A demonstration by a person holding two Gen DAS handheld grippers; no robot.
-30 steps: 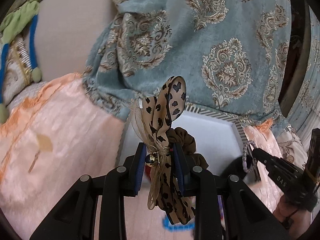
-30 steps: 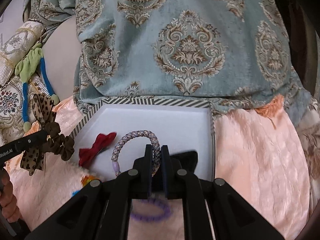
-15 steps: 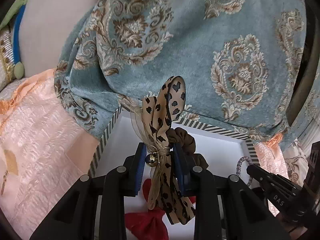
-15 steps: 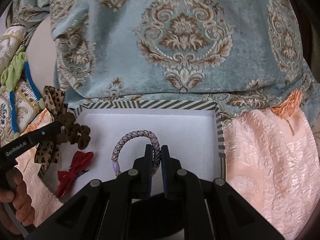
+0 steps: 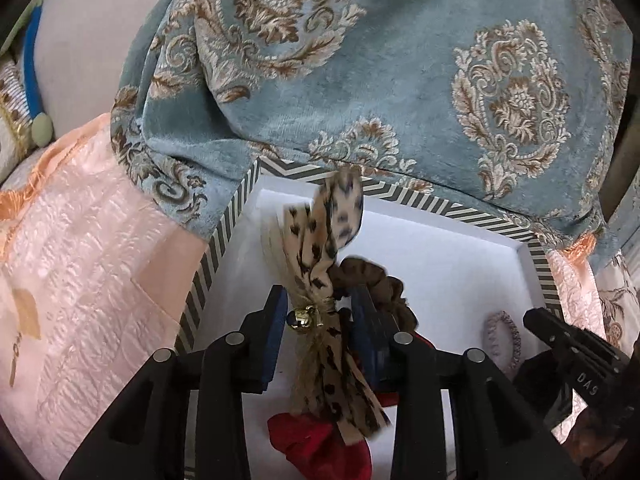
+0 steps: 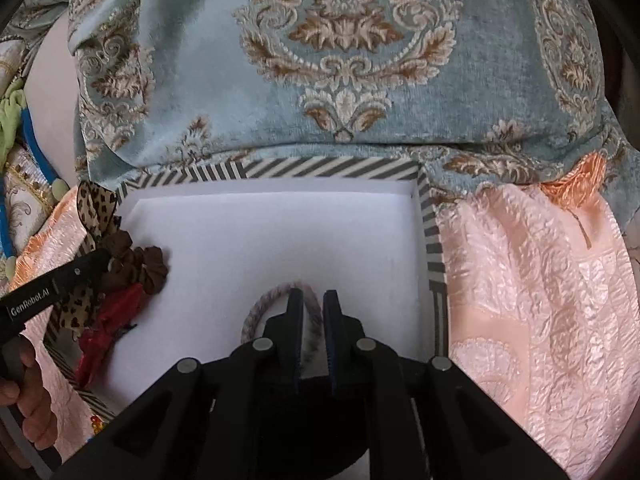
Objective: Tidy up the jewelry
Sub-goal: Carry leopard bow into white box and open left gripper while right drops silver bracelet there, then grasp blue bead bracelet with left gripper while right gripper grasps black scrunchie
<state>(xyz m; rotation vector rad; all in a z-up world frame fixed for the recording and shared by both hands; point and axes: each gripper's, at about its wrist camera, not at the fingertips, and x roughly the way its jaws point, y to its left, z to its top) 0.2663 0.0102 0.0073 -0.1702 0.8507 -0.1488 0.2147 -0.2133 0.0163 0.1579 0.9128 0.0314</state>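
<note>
A white box with a striped rim point(image 5: 496, 222) point(image 6: 320, 169) lies on peach cloth. My left gripper point(image 5: 320, 304) has widened around a leopard-print bow scrunchie point(image 5: 320, 248), which hangs blurred between the fingers over the box's left side; whether the pads still grip it is unclear. It also shows in the right wrist view point(image 6: 120, 256). A red bow point(image 5: 320, 444) point(image 6: 108, 328) lies in the box under it. My right gripper point(image 6: 312, 300) is narrowly parted around a braided lilac bracelet point(image 6: 260, 308) low over the box floor; it also shows in the left wrist view point(image 5: 502, 336).
A blue damask pillow point(image 6: 344, 60) presses on the box's far rim. Peach quilted cloth point(image 6: 540, 280) spreads on both sides. A green and blue fabric piece point(image 6: 16, 128) lies at the far left. Small colourful items point(image 6: 94, 424) lie outside the box's near left corner.
Both grippers moved forward and down into the box. The left fingers have spread wider around the scrunchie. The right fingers have parted slightly, and the bracelet sits lower between them.
</note>
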